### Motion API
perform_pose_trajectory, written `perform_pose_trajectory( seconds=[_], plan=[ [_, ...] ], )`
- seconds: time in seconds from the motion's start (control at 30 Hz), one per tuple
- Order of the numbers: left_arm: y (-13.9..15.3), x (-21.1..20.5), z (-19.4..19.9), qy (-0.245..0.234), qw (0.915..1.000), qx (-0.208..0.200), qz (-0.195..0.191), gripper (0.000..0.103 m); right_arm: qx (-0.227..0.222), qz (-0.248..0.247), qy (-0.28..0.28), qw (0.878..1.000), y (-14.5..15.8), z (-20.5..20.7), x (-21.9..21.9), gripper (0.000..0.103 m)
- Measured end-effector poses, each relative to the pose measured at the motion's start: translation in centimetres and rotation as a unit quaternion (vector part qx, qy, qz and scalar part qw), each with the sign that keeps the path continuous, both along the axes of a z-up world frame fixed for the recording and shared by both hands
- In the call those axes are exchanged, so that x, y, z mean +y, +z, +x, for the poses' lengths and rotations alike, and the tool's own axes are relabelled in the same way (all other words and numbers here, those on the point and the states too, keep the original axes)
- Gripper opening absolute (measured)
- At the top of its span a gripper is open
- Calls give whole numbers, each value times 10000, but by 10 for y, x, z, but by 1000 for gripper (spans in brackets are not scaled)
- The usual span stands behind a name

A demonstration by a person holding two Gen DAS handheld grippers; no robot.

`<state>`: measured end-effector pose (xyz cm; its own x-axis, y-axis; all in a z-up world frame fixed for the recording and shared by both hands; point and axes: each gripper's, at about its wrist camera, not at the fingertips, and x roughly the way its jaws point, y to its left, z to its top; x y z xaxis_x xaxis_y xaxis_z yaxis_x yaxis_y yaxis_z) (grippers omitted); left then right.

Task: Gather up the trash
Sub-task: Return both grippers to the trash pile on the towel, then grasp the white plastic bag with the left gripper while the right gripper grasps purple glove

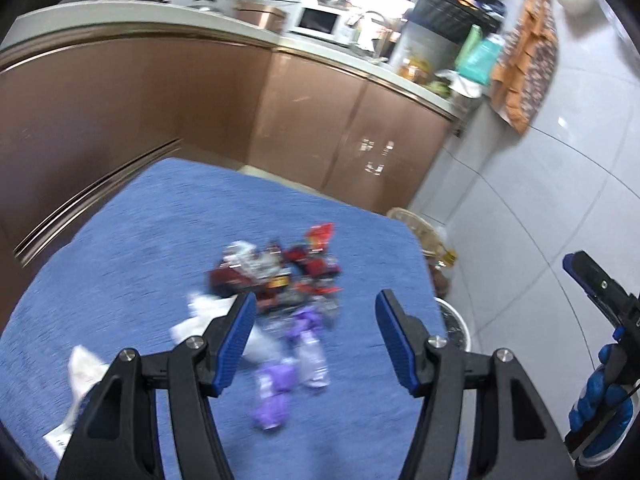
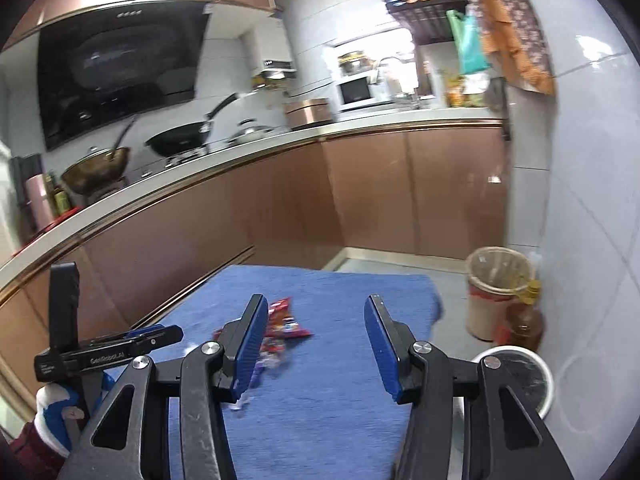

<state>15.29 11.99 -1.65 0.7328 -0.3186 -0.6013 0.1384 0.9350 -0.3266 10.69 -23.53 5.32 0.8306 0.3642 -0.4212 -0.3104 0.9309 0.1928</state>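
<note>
A pile of red snack wrappers (image 1: 280, 272) lies mid-table on the blue cloth (image 1: 120, 240), with purple wrappers (image 1: 288, 360) and white crumpled paper (image 1: 200, 320) nearer me. My left gripper (image 1: 316, 308) is open and empty, hovering just above and behind the pile. My right gripper (image 2: 316, 312) is open and empty above the cloth (image 2: 320, 400), with the red wrappers (image 2: 280, 320) beside its left finger. The right gripper also shows at the right edge of the left wrist view (image 1: 600, 292). The left gripper shows at the left of the right wrist view (image 2: 120, 344).
A lined bin (image 2: 496, 296) stands on the floor right of the table, with a brown bottle (image 2: 524, 320) beside it. A white round container (image 2: 524, 380) sits nearer, below the table edge. Brown cabinets (image 2: 360, 200) and a counter run behind the table.
</note>
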Motion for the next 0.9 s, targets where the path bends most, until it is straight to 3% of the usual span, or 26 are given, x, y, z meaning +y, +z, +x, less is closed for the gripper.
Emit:
perform_pose_trajectory(
  seconds=[0.2,0.53,0.83,0.9],
  plan=[
    [-24,34,3,374,9988,311,110,60,190,-63,519,9985,-15,13,39,48],
    [-76,25,33,544,9950,727,413,60,987,-252,1135,9883,-81,56,84,48],
    [-92,14,51,546,9938,640,720,60,1702,-260,1454,9743,-140,94,112,48],
    [-94,11,54,496,9937,605,803,50,1847,-254,1523,9706,-152,101,119,48]
  ],
)
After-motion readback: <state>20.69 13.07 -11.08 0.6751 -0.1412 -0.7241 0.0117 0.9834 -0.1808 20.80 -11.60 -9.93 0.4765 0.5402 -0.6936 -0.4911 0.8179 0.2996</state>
